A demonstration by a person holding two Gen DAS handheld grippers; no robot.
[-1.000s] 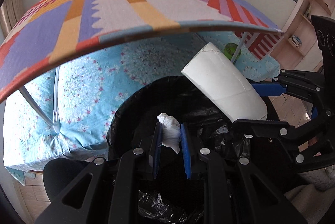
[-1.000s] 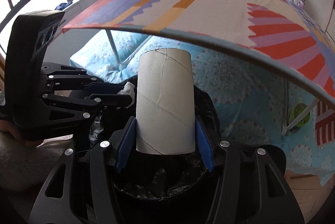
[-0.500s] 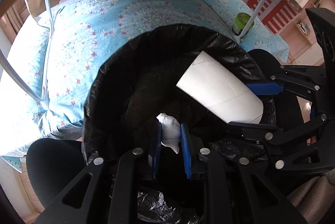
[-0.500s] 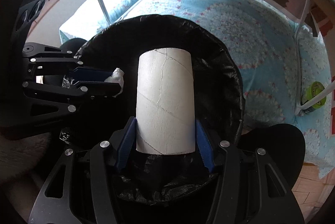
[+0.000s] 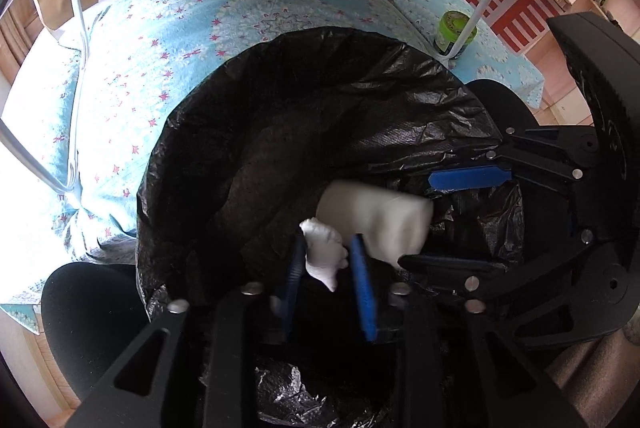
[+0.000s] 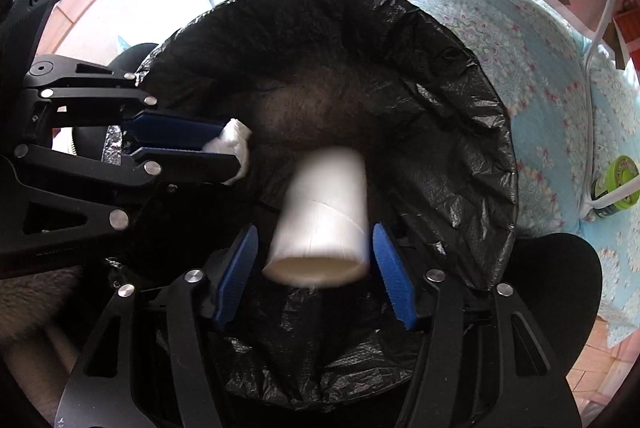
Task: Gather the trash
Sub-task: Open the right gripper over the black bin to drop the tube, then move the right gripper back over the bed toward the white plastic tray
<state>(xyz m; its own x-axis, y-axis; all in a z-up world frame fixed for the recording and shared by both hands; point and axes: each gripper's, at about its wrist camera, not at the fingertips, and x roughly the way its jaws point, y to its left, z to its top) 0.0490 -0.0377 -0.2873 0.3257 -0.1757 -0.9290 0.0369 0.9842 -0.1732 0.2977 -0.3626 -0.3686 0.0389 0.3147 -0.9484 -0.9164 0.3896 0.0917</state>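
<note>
Both grippers point down into the black bin bag (image 6: 460, 76). The right gripper (image 6: 316, 260) is spread wide, the blurred tube (image 6: 324, 212) loose between its fingers. The left gripper (image 5: 328, 268) pinches a tissue (image 5: 322, 252).

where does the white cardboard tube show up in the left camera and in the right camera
Left wrist view: the cardboard tube is right of centre, blurred, over the black bin bag, just right of the crumpled tissue.
Right wrist view: the tube is centre, low, between the open right gripper fingers.
Shared landmark: the green jar.
</note>
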